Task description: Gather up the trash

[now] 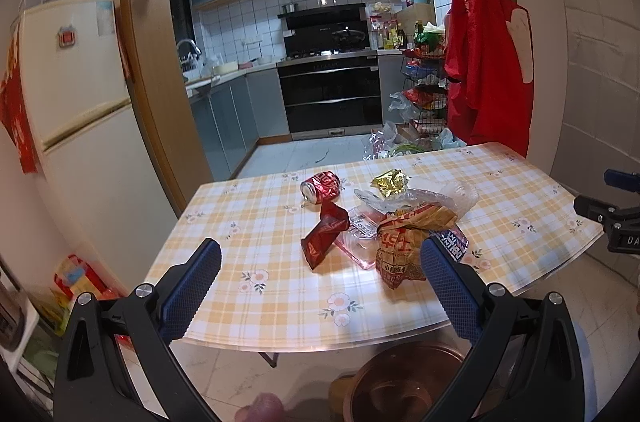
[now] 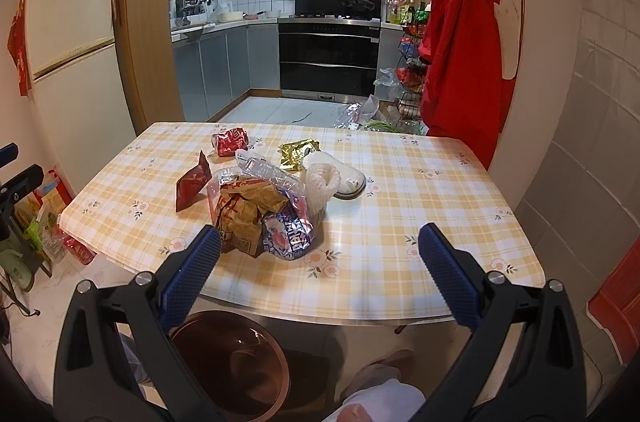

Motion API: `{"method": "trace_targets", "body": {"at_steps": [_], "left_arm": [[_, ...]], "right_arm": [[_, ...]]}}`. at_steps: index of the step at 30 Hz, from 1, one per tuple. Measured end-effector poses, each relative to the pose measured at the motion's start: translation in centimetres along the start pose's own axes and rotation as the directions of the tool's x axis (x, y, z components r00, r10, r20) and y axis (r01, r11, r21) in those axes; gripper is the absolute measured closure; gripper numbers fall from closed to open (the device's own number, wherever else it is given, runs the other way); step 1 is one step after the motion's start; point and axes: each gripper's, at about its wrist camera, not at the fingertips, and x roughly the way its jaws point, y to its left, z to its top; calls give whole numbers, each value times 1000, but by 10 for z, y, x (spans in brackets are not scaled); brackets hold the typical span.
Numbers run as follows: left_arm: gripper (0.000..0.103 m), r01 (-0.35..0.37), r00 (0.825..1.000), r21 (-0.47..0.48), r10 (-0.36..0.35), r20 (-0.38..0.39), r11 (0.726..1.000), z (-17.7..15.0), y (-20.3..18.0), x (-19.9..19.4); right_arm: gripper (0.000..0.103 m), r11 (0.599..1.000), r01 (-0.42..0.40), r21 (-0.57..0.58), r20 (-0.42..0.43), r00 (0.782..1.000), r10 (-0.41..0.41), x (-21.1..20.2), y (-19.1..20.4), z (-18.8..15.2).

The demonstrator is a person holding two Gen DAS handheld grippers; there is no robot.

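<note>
Trash lies in a pile on the checked table [image 1: 248, 222] [image 2: 400, 190]: a crushed red can [image 1: 321, 186] [image 2: 231, 141], a dark red wrapper [image 1: 326, 238] [image 2: 193, 182], a gold foil packet [image 1: 390, 182] [image 2: 299, 152], a brown paper bag [image 1: 404, 242] [image 2: 248, 210], a blue and white packet [image 2: 286, 232], clear plastic [image 1: 432, 200] and a white foam sleeve [image 2: 322, 182]. My left gripper [image 1: 320, 266] is open and empty above the table's near edge. My right gripper [image 2: 320, 254] is open and empty, near the pile's front.
A brown bin [image 1: 404, 382] [image 2: 236, 366] stands on the floor under the table's near edge. A fridge [image 1: 72, 102] stands at left. A red apron [image 1: 484, 62] hangs at right. Beyond the table is a kitchen with an oven [image 1: 330, 98] and bags on the floor.
</note>
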Motion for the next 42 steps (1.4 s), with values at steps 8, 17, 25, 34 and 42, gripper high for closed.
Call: {"method": "trace_targets", "body": {"at_steps": [8,17,25,34,42], "left_arm": [[5,28,999,-52,-31,-44,998,-6,12,21],[5,-13,997,-66,8,-80,998,-17,24,61],[6,-27,993,-35,23,-114,999,-28,27,117],[20,5,985,-12,-7,-174,1000,-31,28,190],[30,51,979,-10,-52,-198,999,-32,31,254]], "right_arm": [[6,1000,1,-13,-39,999,-2,23,1,-2],[7,1000,-20,0,-67,998,20,79,-17,5],[30,996,-83,31,-109,990,86,169,-30,14],[33,990,-117,75,-120,985,126,263,-40,29],[76,956,-190,226,-125,967,222,296,-52,28]]}}
